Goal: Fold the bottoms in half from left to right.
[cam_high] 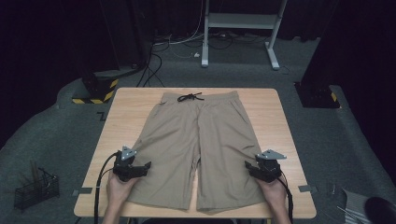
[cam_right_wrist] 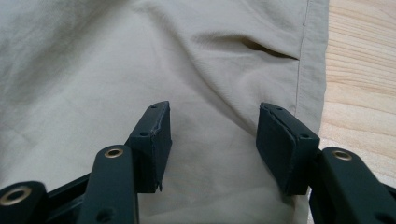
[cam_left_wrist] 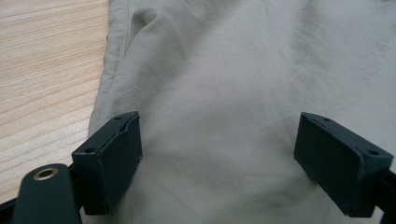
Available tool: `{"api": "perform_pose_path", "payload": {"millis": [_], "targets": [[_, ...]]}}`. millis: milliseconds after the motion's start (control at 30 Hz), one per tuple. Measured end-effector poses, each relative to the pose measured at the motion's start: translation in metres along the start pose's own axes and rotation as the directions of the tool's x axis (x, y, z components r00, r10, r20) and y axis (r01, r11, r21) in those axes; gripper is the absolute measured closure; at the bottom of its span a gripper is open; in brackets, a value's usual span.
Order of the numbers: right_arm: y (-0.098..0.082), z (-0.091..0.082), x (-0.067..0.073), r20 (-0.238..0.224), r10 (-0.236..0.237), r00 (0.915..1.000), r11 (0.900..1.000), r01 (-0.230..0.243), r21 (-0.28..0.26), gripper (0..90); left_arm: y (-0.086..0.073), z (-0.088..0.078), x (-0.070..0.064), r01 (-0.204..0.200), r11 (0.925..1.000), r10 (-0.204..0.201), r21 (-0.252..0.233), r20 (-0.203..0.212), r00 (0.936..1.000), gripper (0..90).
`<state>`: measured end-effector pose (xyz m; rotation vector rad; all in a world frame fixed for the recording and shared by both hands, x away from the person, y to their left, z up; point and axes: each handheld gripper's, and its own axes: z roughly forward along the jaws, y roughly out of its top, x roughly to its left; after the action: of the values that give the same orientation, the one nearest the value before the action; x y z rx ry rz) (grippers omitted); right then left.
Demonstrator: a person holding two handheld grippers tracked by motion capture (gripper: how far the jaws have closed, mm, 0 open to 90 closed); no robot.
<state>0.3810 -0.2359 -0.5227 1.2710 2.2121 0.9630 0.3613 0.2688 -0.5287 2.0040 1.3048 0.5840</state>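
Khaki shorts (cam_high: 198,144) lie flat mid-worktop (cam_high: 275,116), hems toward your near edge. Your left gripper (cam_high: 140,169) and right gripper (cam_high: 252,169) hover over the legs' outer sides, jaws open, gripping nothing.

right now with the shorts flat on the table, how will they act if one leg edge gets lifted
The shorts will probably drape and sag: the thin fabric already shows soft wrinkles. They look light, so a pinch should lift them. On the smooth wooden table the rest may slide along rather than stay put.

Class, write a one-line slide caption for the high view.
Two open grippers, left and right, over beige shorts on a wooden table.
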Motion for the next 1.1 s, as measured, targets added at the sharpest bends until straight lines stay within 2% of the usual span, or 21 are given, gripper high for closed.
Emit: {"api": "perform_pose_path", "payload": {"millis": [333,500,700,800,833,900,1000,1033,1100], "targets": [[0.000,0.000,0.001,0.009,0.000,1.0000,1.000,0.000,-0.002,45.4,-0.001,-0.001,-0.002,0.008,1.0000,-0.008,-0.002,-0.003,1.0000,15.8],[-0.003,-0.003,0.005,0.014,0.011,0.9998,1.000,-0.011,-0.002,45.3,-0.004,-0.004,-0.007,0.013,0.9999,-0.013,-0.006,-0.005,0.9999,16.7],[-0.011,-0.012,0.015,0.021,0.019,0.9996,1.000,-0.019,0.000,45.2,-0.009,-0.010,-0.016,-0.003,1.0000,0.003,-0.009,0.023,0.9997,17.2],[-0.013,-0.015,0.018,0.017,0.008,0.9998,1.000,-0.008,-0.001,43.7,-0.010,-0.012,-0.019,-0.008,1.0000,0.008,-0.003,0.029,0.9995,17.4],[-0.014,-0.016,0.019,0.021,0.014,0.9997,1.000,-0.014,0.002,42.3,-0.008,-0.013,-0.020,0.002,1.0000,-0.002,0.009,0.030,0.9995,17.8],[-0.011,-0.016,0.020,0.035,0.020,0.9992,1.000,-0.020,-0.004,42.6,-0.003,-0.013,-0.021,0.038,0.9992,-0.038,0.012,0.068,0.9969,20.3],[0.003,-0.018,0.022,0.015,0.026,0.9996,0.999,-0.025,-0.038,43.6,0.011,-0.010,-0.030,0.026,0.9995,-0.025,-0.017,0.091,0.9956,21.0],[0.016,-0.015,0.025,-0.001,0.013,0.9999,0.999,-0.013,-0.049,42.9,0.016,-0.007,-0.033,0.020,0.9995,-0.018,-0.023,0.095,0.9953,20.9],[0.021,-0.011,0.027,-0.005,0.001,1.0000,0.999,-0.001,-0.041,42.2,0.025,0.002,-0.038,0.011,0.9997,-0.009,-0.022,0.100,0.9949,20.9]]}}
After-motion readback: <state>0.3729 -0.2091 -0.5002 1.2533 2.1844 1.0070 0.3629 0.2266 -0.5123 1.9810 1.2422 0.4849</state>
